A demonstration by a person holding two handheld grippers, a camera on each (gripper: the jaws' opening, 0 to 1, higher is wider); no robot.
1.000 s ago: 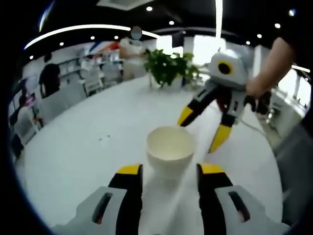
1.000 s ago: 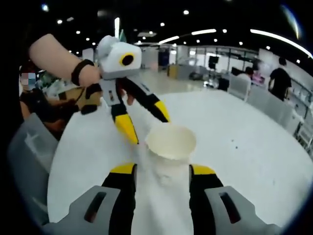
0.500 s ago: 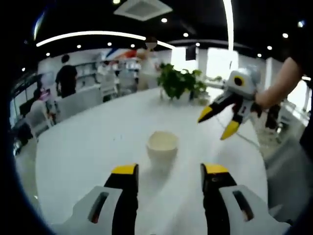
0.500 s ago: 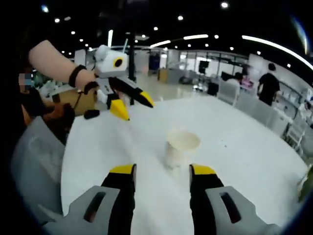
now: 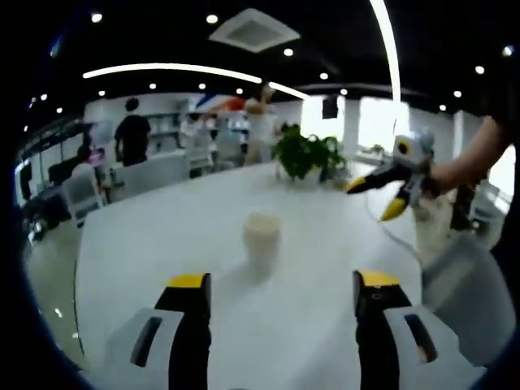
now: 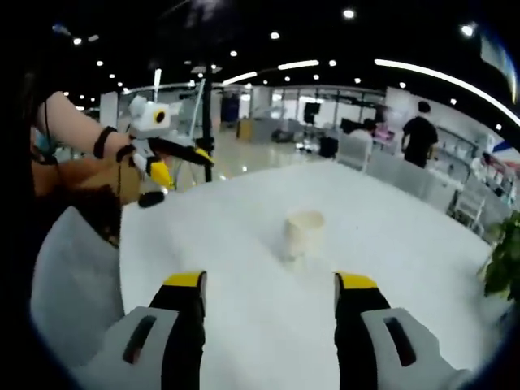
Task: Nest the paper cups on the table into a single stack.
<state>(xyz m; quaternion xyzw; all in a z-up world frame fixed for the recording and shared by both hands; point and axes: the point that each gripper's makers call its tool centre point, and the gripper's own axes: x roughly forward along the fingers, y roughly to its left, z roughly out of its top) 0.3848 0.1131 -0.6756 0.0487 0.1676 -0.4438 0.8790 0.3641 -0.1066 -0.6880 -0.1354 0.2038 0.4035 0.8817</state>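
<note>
Upright, mouth up, the cup stack (image 5: 262, 235) stands between both grippers' open, empty jaws.

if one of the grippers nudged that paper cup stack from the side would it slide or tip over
The paper cup stack is pale, thin-walled paper standing upright and alone on the smooth white table, so it is probably very light and would likely slide at a low nudge. It looks taller than wide, so a push near the rim may well tip it. A hard squeeze would probably crease its walls.

Both views face the cup stack (image 5: 262, 235) (image 6: 304, 232) from opposite sides.
</note>
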